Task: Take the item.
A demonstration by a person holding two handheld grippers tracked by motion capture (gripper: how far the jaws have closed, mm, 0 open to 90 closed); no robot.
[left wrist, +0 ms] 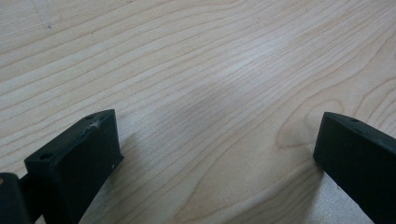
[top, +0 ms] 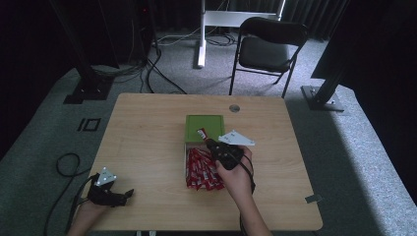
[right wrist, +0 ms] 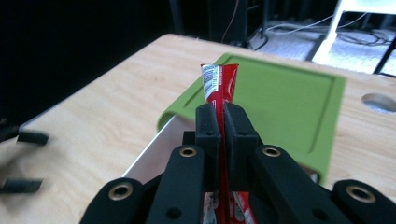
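A thin red sachet stands upright between the jaws of my right gripper, which is shut on it. In the high view that gripper hangs over the far end of a white box filled with several red sachets, and the held sachet sticks out over the green lid. The green lid covers the box's far part. My left gripper rests at the table's near left corner, its jaws wide apart over bare wood.
The wooden table has a round cable hole near its far edge. A black folding chair stands behind the table. Cables lie on the grey floor at the left. A small grey tab sits by the near right edge.
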